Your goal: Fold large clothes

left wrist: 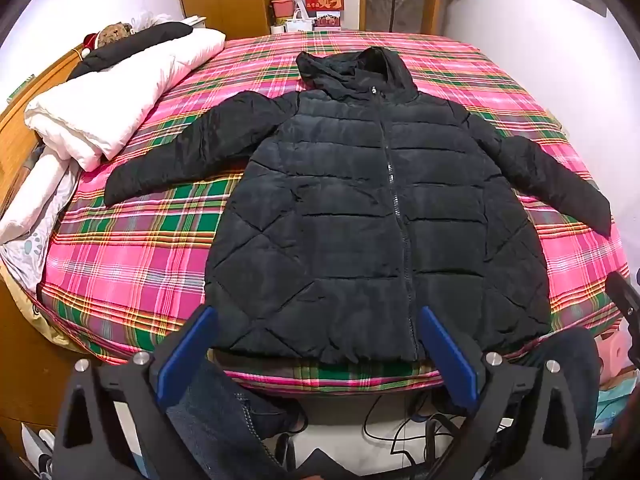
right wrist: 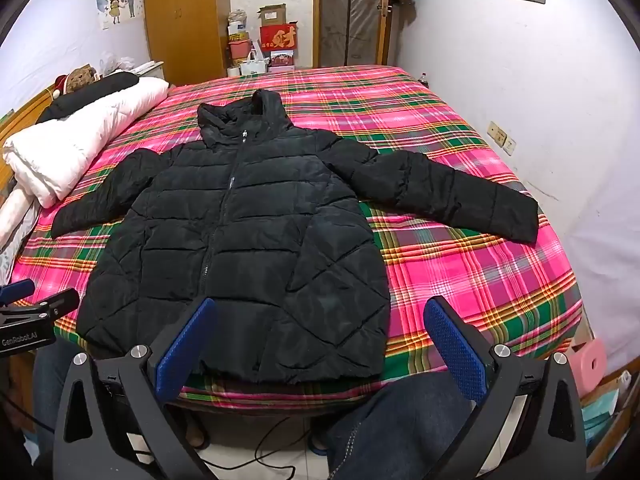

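A black hooded puffer jacket (left wrist: 360, 208) lies flat and zipped on the plaid bed cover (left wrist: 132, 264), front up, hood at the far end, both sleeves spread out sideways. It also shows in the right wrist view (right wrist: 248, 248). My left gripper (left wrist: 318, 316) is open and empty, held above the jacket's hem near the zipper bottom. My right gripper (right wrist: 320, 308) is open and empty, above the hem's right corner. The left gripper's tip shows at the left edge of the right wrist view (right wrist: 20, 292).
A folded white duvet (left wrist: 120, 100) with a dark garment on it lies along the bed's left side. Boxes and bags (right wrist: 276, 40) stand beyond the bed's far end. A white wall (right wrist: 520, 100) runs along the right. My legs in jeans (right wrist: 400, 420) are at the near edge.
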`<state>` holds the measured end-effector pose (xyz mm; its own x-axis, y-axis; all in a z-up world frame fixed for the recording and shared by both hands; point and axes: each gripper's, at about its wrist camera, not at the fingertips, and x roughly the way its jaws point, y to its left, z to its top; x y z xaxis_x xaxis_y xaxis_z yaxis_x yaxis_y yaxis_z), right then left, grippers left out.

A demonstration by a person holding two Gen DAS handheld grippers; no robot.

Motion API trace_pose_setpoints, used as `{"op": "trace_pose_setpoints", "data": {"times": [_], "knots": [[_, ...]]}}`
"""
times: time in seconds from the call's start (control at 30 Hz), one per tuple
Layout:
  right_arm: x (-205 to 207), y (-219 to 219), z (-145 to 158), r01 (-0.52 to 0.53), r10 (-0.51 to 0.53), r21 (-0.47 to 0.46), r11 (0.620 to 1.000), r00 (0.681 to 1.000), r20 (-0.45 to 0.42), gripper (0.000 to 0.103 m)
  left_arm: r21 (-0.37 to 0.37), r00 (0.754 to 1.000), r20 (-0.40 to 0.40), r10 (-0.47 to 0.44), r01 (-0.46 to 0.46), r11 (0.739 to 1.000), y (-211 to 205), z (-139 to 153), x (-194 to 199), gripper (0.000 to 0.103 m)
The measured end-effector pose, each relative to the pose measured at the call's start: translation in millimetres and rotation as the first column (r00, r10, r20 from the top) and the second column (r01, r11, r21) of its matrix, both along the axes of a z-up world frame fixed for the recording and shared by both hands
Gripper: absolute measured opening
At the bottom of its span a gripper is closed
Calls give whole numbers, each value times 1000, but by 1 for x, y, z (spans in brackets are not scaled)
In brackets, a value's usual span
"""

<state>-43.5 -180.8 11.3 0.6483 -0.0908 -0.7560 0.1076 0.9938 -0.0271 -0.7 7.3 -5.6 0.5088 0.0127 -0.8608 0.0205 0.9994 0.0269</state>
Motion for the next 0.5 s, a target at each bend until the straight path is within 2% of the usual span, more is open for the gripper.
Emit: {"op": "trace_pose_setpoints", "data": {"times": [0.5], "knots": [[4, 4, 2, -4, 4, -4, 1000, 1000, 6, 103, -1, 1000, -1, -1, 1, 1000, 2, -3, 1, 101]]}}
